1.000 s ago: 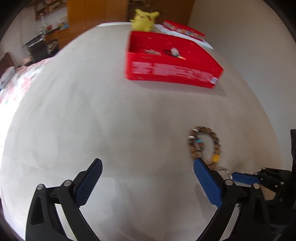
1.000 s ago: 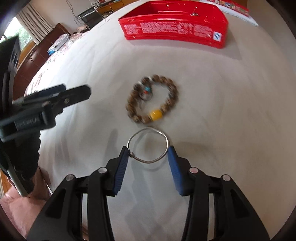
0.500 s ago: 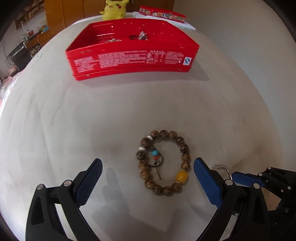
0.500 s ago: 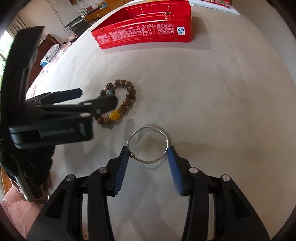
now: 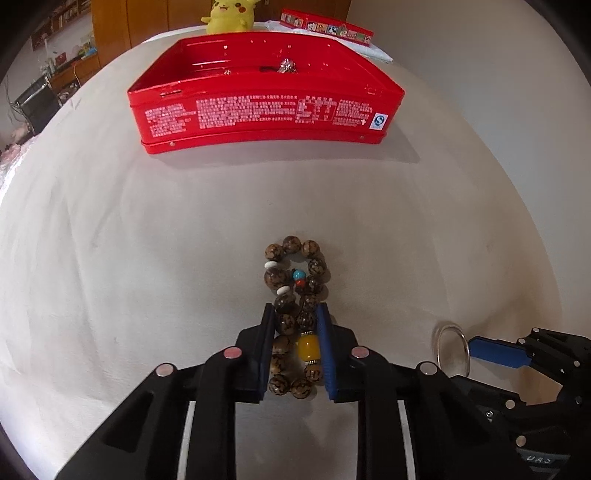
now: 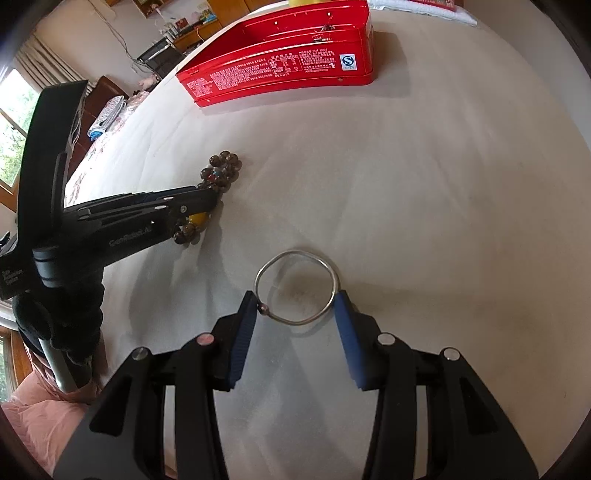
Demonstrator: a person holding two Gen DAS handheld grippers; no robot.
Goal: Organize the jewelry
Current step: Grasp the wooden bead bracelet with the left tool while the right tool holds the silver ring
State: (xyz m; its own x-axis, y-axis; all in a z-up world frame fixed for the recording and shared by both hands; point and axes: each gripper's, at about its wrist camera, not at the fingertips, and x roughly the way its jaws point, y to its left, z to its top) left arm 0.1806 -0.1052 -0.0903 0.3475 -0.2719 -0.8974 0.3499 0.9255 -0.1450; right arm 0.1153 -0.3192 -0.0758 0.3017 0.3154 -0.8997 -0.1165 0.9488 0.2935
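Observation:
A brown bead bracelet (image 5: 293,291) with a yellow bead lies squeezed into a narrow loop on the white bedsheet. My left gripper (image 5: 294,314) is shut on it; it also shows in the right wrist view (image 6: 221,173). My right gripper (image 6: 297,304) is shut on a thin silver bangle (image 6: 295,286), held just above the sheet; the bangle also shows in the left wrist view (image 5: 451,349). A red tin box (image 5: 266,107) stands further ahead with small jewelry pieces (image 5: 286,66) inside.
A yellow plush toy (image 5: 229,16) and a red lid (image 5: 327,27) lie behind the box. The wall runs along the right. Furniture and a window stand off the bed's left side (image 6: 22,122).
My left gripper has moved forward over the bead bracelet and closed on it, pinching it narrow. My right gripper keeps its hold on the silver bangle.

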